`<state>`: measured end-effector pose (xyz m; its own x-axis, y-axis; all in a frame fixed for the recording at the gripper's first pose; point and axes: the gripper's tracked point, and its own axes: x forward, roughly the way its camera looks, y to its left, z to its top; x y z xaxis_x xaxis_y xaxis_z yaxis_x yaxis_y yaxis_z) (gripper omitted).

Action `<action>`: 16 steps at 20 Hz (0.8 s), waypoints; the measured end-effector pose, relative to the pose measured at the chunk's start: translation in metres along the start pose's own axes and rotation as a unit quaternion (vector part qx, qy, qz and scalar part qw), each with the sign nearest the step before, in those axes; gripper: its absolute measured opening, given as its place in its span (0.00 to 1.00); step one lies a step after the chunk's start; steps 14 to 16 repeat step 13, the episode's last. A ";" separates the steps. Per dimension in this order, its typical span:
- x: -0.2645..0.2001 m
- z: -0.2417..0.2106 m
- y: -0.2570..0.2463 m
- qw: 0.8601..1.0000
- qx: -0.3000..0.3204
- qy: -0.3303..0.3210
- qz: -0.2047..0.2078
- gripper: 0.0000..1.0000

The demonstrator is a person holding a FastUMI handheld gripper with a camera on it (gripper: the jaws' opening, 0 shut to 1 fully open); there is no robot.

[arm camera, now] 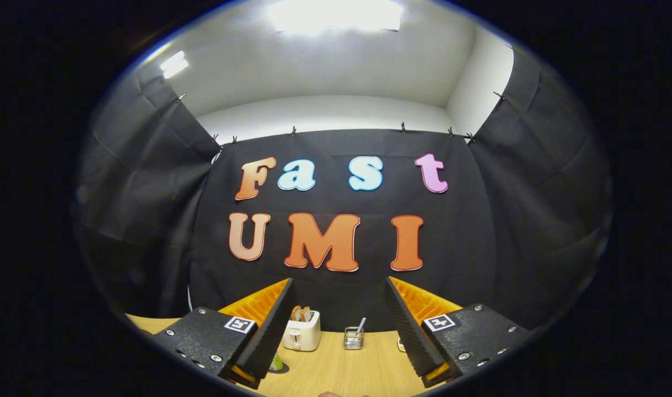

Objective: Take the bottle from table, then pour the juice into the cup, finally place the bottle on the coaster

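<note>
Gripper view shows the gripper [336, 331] spread wide, holding nothing, above the pale wooden table [363, 369]; bottle, cup and coaster unseen, so progress cannot be judged

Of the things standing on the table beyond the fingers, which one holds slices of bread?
The white toaster, just ahead of the open gripper, near its left finger. Two slices stick out of it; the small wire holder beside it holds a thin stick instead.
</note>
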<state>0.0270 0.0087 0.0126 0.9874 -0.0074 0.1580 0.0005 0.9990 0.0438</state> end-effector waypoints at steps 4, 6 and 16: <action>-0.004 0.005 0.004 1.000 -0.009 0.005 0.005 0.95; -0.004 0.004 0.008 1.000 -0.010 0.006 0.007 0.95; 0.002 -0.004 0.023 1.000 0.002 0.013 0.022 0.96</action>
